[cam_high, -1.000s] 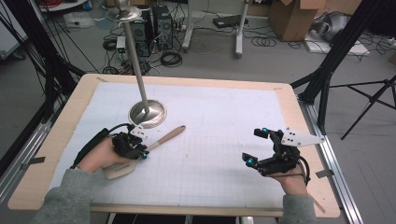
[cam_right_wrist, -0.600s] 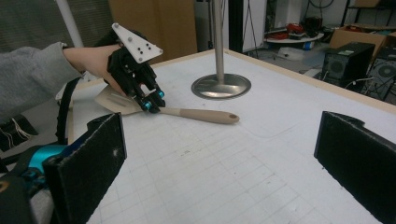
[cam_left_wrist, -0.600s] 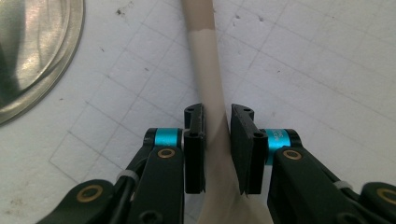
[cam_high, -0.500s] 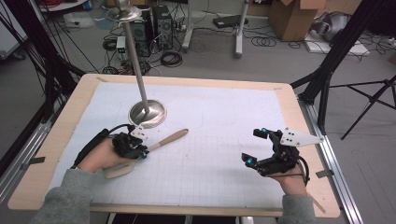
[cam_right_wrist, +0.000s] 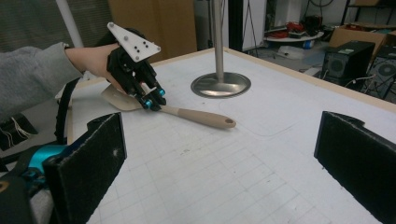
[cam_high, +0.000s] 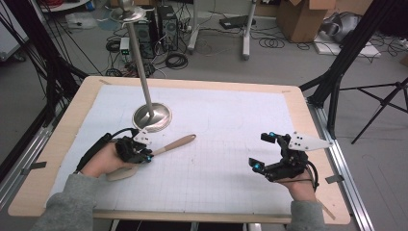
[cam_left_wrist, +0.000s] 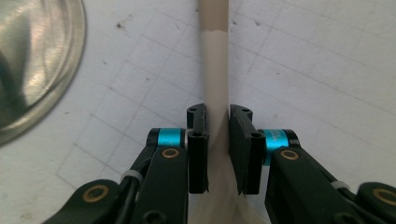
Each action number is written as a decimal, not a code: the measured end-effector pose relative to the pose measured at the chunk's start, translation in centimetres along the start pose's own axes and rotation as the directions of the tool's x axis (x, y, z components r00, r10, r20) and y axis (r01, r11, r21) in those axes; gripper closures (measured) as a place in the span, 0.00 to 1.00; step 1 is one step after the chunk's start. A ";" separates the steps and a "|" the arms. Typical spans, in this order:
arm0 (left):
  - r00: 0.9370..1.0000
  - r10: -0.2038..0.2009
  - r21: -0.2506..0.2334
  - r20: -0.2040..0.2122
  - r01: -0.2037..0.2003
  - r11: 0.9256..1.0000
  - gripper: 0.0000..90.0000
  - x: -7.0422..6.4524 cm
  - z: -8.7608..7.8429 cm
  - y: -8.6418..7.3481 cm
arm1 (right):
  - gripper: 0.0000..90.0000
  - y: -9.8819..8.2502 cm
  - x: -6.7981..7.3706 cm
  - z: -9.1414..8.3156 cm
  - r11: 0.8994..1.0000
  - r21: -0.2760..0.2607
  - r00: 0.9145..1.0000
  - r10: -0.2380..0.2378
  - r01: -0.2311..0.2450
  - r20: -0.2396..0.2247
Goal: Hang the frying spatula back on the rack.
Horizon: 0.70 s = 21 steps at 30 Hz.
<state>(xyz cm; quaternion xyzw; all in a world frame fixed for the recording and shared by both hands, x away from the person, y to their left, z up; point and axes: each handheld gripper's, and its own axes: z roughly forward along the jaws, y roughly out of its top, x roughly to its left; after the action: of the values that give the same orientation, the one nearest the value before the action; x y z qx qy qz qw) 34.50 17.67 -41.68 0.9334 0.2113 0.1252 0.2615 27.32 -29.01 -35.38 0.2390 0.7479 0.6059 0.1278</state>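
A beige spatula [cam_high: 175, 143] lies on the white gridded mat at the near left, its handle pointing right and away. My left gripper [cam_high: 146, 156] is shut on its narrow neck, and the blade pokes out under the hand. Up close, the two black pads press the spatula [cam_left_wrist: 217, 70] from both sides at my left gripper [cam_left_wrist: 218, 116]. My right gripper [cam_high: 261, 151] hovers at the near right, open, with nothing between its fingers. From my right gripper [cam_right_wrist: 219, 163], I see the spatula [cam_right_wrist: 201, 116] and the left gripper [cam_right_wrist: 152, 103] across the mat.
A metal stand with a round base [cam_high: 151, 117] and a tall pole [cam_high: 139, 57] rises just behind the left hand. The base [cam_left_wrist: 32, 56] lies close to the left jaw. The wooden table rim [cam_high: 317, 144] frames the mat; cables, boxes and tripods stand beyond.
The spatula's handle end has shifted slightly right and nearer with the left gripper. The right gripper has stayed put and open.
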 end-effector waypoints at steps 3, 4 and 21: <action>1.000 -0.002 0.001 0.005 0.002 1.000 0.86 0.1 -0.1 -0.1 | 0.01 0.0 0.0 -0.1 1.000 -0.004 1.000 -0.001 0.001 0.001; 1.000 0.001 0.000 0.006 -0.001 1.000 0.86 0.1 -0.2 -0.1 | 0.01 0.0 -0.1 -0.1 1.000 -0.004 1.000 -0.002 0.002 0.001; 0.998 -0.048 -0.119 0.049 0.054 0.991 0.86 0.9 -2.4 -0.7 | 0.01 -0.1 -0.1 -0.1 1.000 -0.002 1.000 0.001 -0.001 0.006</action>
<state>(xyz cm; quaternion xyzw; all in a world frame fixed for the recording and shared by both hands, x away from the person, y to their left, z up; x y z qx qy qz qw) 34.26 19.73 -39.96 0.9130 0.2210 0.1096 0.3249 27.35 -29.21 -35.43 0.2411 0.7468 0.6060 0.1300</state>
